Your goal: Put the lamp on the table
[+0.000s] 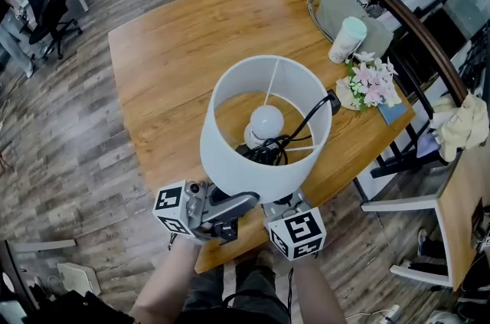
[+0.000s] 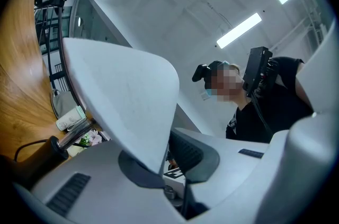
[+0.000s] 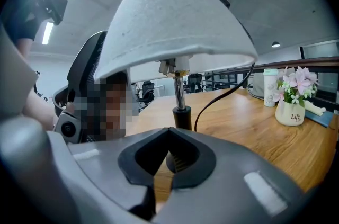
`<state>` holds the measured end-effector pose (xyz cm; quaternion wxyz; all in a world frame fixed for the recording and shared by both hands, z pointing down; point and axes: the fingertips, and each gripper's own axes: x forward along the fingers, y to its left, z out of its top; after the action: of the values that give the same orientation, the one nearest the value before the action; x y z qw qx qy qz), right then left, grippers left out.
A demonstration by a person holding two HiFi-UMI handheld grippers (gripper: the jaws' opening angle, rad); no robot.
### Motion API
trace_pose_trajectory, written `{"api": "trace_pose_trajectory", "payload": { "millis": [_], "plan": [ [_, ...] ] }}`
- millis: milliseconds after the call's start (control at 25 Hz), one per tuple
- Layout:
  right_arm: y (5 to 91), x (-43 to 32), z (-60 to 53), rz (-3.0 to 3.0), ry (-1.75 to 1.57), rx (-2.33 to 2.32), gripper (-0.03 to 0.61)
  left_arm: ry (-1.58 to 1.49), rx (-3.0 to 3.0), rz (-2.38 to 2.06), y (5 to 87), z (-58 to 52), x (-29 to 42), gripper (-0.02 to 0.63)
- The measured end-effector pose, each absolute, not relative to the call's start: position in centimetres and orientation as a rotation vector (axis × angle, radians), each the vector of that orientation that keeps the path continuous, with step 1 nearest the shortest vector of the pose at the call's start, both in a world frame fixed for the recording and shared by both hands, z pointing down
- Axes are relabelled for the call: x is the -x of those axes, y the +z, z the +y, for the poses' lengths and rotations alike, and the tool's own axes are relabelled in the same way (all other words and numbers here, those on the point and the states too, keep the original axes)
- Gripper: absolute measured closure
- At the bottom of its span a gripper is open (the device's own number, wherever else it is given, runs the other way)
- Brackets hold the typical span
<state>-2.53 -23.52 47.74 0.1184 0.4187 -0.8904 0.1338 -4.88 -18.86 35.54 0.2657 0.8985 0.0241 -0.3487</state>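
Lamp: a table lamp (image 1: 230,154) seen from above, at 6 o'clock of the wooden table (image 1: 184,47), over its near edge. In the right gripper view its stem (image 3: 178,88) is upright. Whether its foot rests on the wood cannot be told.
Shade: a white drum shade (image 2: 122,90), open at the top.
Bulb: a white bulb (image 1: 266,121) sits in the middle of the shade.
Cord: a black cord (image 1: 312,114) coils beside the bulb and leaves over the shade's rim at 2 o'clock.
Left gripper: the left gripper (image 2: 164,160) is at 7 o'clock of the shade. Its jaws are closed on the shade's bottom edge, with the thin wall pinched between the dark pads.
Right gripper: the right gripper (image 3: 168,135) is at 5 o'clock of the shade, tucked under its rim. Its jaws are fully closed, tip to tip, with nothing between them. The stem stands just beyond the tips.
Tumbler: a white tumbler (image 1: 347,39) with a pale green lid stands at 2 o'clock of the lamp, just beside a grey bag (image 1: 329,8).
Flowers: pink and white flowers (image 1: 369,81) in a white pot stand at 3 o'clock of the lamp, near the table's right edge.
Chairs: black office chairs (image 1: 46,4) stand on the plank floor at 10 to 12 o'clock, well apart from the table.
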Motion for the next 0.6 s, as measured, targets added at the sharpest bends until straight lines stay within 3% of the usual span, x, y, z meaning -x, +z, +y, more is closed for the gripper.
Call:
{"api": "trace_pose_trajectory", "payload": {
  "millis": [600],
  "plan": [
    [48.2,2.6,-22.5,-2.600,0.397,-1.238,0.571,-0.781,-2.491,-0.034,38.1,-17.8,4.3,0.580]
  ]
}}
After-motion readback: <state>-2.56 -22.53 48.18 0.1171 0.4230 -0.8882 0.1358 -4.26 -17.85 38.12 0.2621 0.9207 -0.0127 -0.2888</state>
